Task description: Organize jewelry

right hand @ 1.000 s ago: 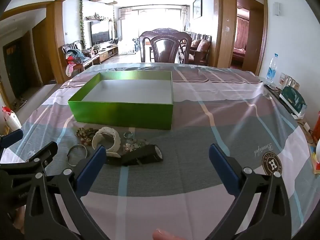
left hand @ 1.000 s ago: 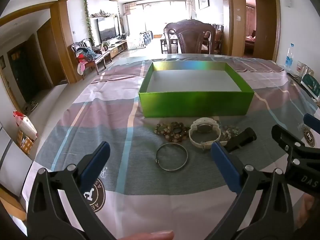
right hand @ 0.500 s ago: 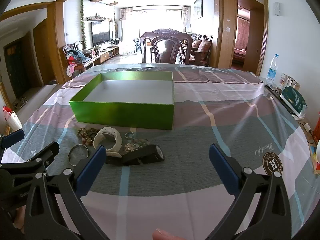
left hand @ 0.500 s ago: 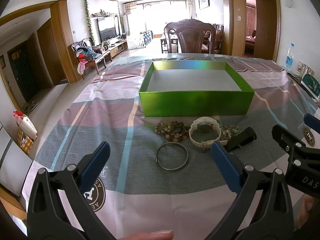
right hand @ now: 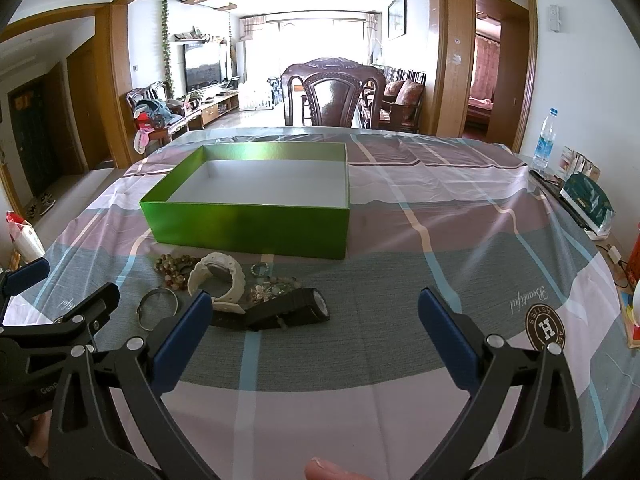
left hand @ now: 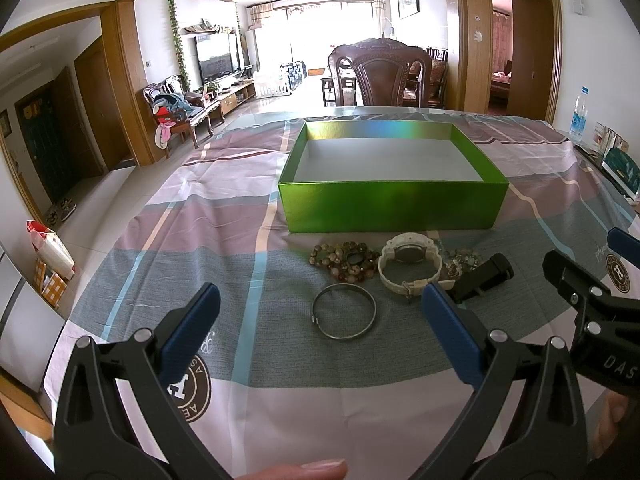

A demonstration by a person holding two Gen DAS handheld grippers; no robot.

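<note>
An empty green box (left hand: 394, 208) (right hand: 248, 228) stands on the table. In front of it lie a brown bead bracelet (left hand: 344, 260) (right hand: 174, 266), a white watch (left hand: 410, 266) (right hand: 218, 278), a black watch (left hand: 482, 276) (right hand: 288, 312), a small pale bead piece (left hand: 462, 260) (right hand: 274, 286) and a silver bangle (left hand: 344, 316) (right hand: 158, 308). My left gripper (left hand: 320, 320) is open, low over the cloth just short of the bangle. My right gripper (right hand: 312, 316) is open, just short of the black watch. Both are empty.
A plaid cloth (left hand: 224, 216) covers the table. A dark wooden chair (left hand: 380, 76) stands at the far edge. A water bottle (right hand: 545, 140) and packets (right hand: 586, 204) sit along the right edge. The left table edge drops to the floor.
The right gripper has crept slightly forward toward the jewelry. The left gripper and the objects have not visibly moved.
</note>
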